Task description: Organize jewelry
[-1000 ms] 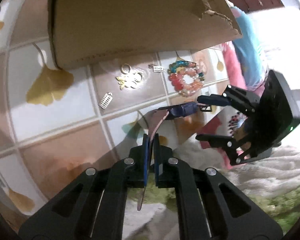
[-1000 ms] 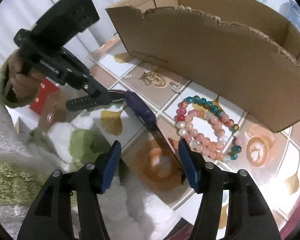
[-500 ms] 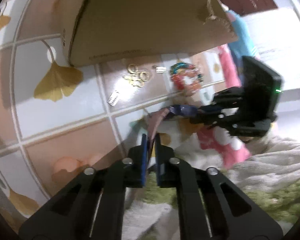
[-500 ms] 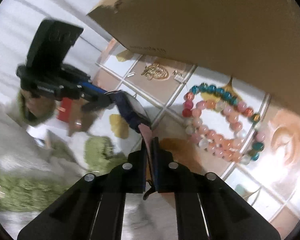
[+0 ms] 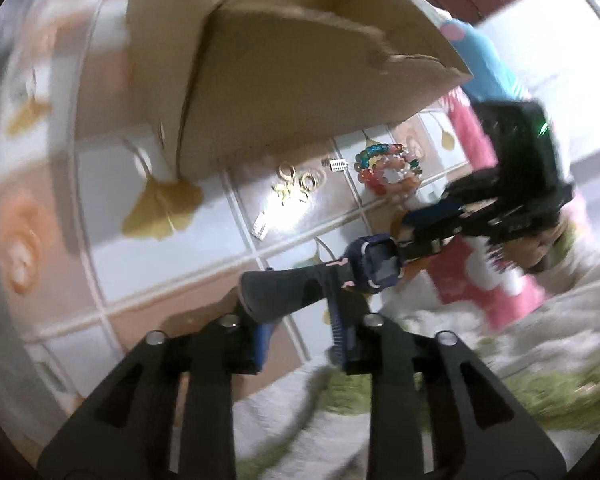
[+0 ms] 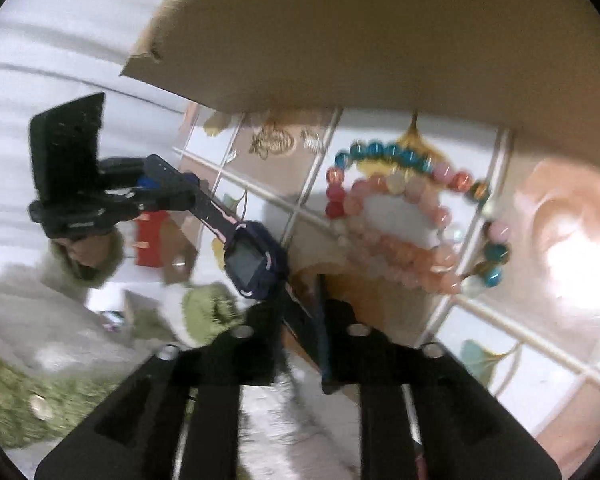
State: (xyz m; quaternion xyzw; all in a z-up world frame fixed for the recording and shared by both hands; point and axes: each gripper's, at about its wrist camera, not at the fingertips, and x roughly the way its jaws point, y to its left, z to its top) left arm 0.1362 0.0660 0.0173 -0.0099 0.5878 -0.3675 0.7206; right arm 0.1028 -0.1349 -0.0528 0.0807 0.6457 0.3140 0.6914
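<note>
Both grippers' jaws were opening around a navy watch [image 5: 374, 266] strung between them, the left gripper [image 5: 302, 338] and right gripper [image 6: 300, 334] each angled steeply down with a strap end between its pads (contact unclear), bead bracelets [image 6: 412, 216] lying ahead.

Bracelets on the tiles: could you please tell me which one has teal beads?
The outer bracelet, nearest the cardboard box: teal, red and pink beads; the inner bracelet is all peach-pink.
</note>
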